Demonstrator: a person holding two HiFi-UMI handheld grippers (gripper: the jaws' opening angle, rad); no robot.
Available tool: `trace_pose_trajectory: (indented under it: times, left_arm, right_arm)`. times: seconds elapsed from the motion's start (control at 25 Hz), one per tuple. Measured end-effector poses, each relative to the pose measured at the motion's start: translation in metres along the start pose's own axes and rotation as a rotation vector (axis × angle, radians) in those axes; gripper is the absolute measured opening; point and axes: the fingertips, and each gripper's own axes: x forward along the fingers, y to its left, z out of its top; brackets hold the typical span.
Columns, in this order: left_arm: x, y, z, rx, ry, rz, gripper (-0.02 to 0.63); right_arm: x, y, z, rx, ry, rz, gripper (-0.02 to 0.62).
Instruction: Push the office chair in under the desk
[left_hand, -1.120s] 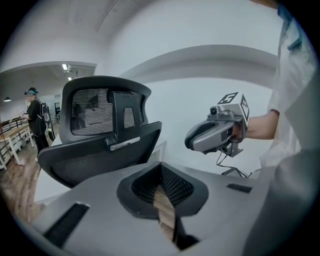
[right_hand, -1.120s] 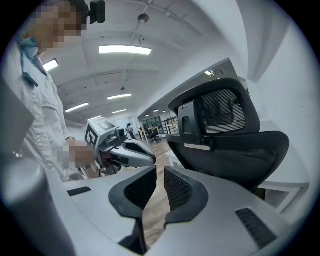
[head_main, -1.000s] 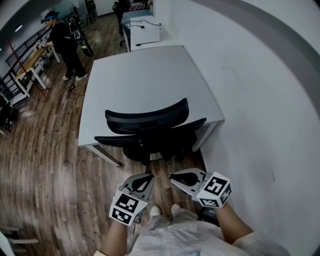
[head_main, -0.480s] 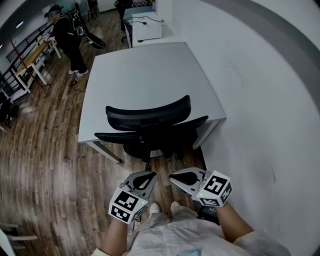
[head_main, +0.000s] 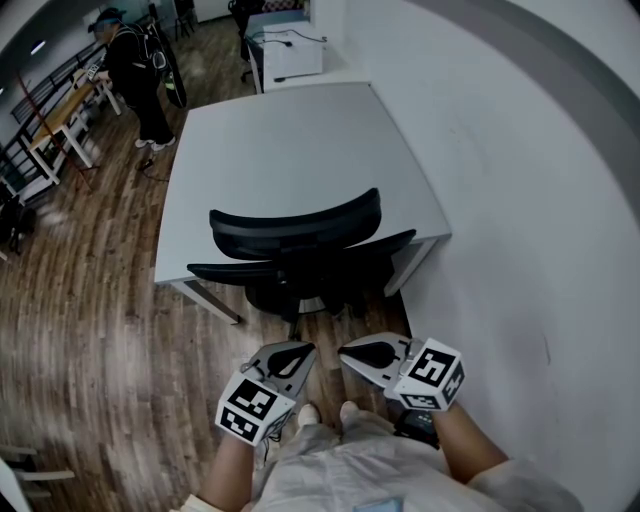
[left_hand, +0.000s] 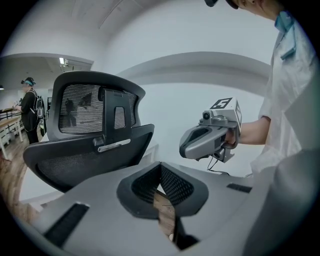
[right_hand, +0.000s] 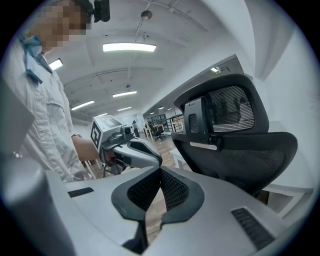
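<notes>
The black mesh-backed office chair (head_main: 295, 248) sits at the near edge of the white rectangular desk (head_main: 290, 140), clear of the left gripper (head_main: 293, 353) and right gripper (head_main: 347, 352), both pinched together on nothing, so an off-centre shove could swivel it into the desk leg (head_main: 212, 305).

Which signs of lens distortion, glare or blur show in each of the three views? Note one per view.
Head view: the fisheye bows the edges of the desk, and the wooden floor goes soft towards the left edge. Left gripper view: dark vignette in the corners; the office chair looks bulged. Right gripper view: the ceiling light glares white, with a mosaic patch top left.
</notes>
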Motion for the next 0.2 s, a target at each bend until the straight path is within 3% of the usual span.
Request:
trace_pose_trajectory:
  times: [0.2]
  left_arm:
    - [0.0007,0.0002,-0.0001,-0.002,-0.009,-0.006,0.002]
  right_arm:
    - [-0.0016,-0.0011,0.0004,0.003,-0.003,0.004,0.032]
